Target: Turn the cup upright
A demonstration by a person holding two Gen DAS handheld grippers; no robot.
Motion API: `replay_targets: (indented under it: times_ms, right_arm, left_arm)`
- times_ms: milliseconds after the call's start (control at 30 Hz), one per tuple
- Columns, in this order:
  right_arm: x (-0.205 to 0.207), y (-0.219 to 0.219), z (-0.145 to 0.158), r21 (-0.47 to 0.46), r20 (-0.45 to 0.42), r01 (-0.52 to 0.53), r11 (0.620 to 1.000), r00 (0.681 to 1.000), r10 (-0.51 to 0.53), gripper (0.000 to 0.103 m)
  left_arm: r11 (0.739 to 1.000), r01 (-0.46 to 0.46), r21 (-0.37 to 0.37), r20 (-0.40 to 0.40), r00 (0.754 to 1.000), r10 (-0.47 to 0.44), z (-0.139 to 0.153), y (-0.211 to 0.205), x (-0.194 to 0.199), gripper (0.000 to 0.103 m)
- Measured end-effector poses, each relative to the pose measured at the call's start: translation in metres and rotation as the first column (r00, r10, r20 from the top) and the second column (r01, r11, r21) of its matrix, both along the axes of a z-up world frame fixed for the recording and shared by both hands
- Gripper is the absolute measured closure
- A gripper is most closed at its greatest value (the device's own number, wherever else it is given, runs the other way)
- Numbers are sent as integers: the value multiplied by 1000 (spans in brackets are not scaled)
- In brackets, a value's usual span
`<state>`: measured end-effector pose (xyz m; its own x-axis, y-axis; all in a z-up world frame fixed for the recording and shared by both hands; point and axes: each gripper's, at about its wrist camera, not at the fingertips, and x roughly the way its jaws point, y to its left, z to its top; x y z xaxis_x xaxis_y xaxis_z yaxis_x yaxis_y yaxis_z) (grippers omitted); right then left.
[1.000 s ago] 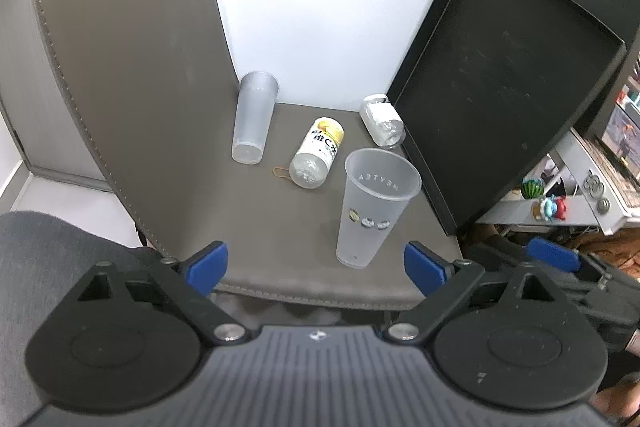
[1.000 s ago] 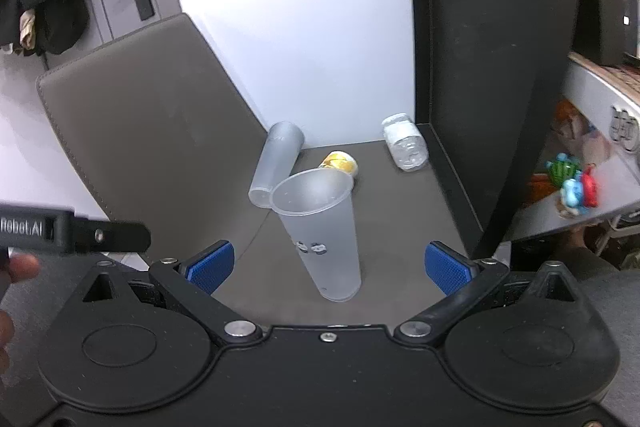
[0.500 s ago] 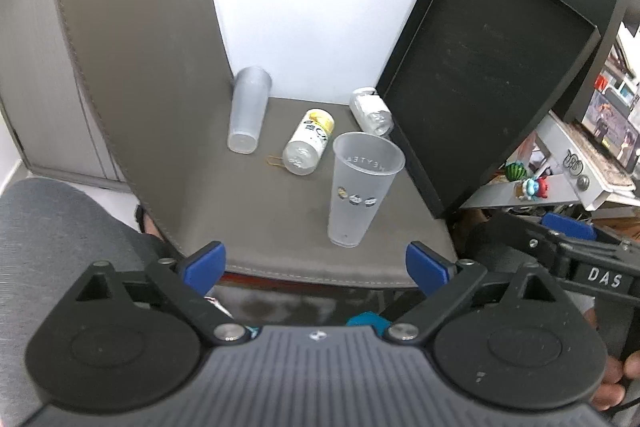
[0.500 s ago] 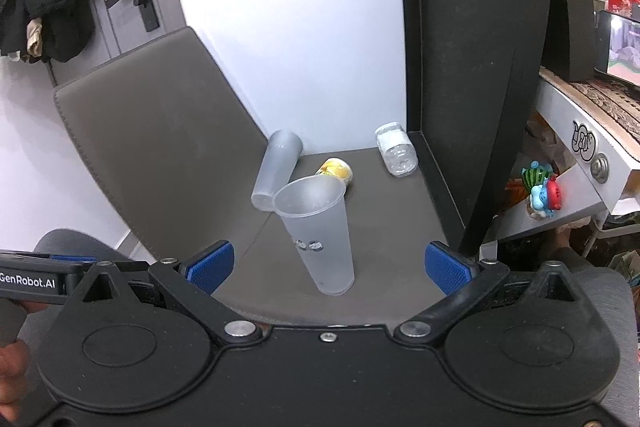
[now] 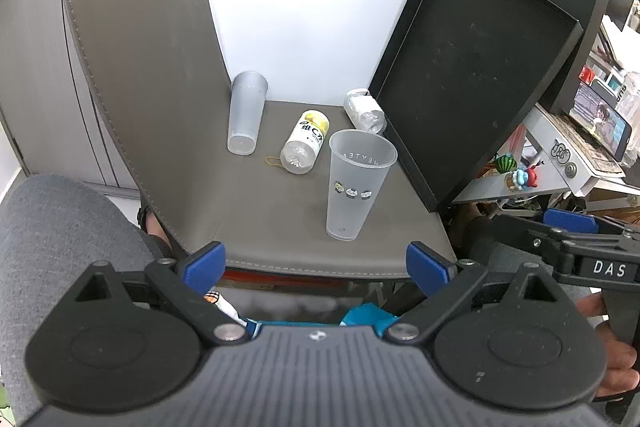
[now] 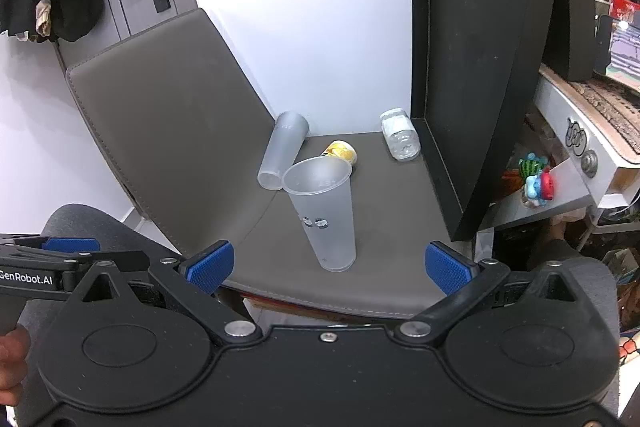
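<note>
Both the left claw (image 5: 314, 267) and the right claw (image 6: 328, 267) hang spread and empty short of the chair seat (image 5: 280, 227), since the printed cup (image 5: 358, 183) just ahead already stands mouth-up, apparently finished.

My left wrist camera looks down and forward over the chair seat (image 5: 280, 227) from off its front edge, a little left of the upright cup (image 5: 357, 183). My right wrist camera faces the same seat (image 6: 380, 227) from its front edge too. Both views share the cup (image 6: 326, 215), seat and black tray (image 5: 472, 115).
</note>
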<state>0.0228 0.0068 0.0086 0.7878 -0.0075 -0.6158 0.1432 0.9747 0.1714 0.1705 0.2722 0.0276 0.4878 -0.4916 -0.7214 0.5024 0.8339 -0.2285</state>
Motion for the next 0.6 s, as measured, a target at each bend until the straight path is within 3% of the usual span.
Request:
replay_targets:
  times_ms: [600]
  right_arm:
    - [0,0,-2,-3,-24,-2,1000,1000,2,0]
  left_arm:
    - [1000,4,-3,3,1000,-4,-1,1,-4,7]
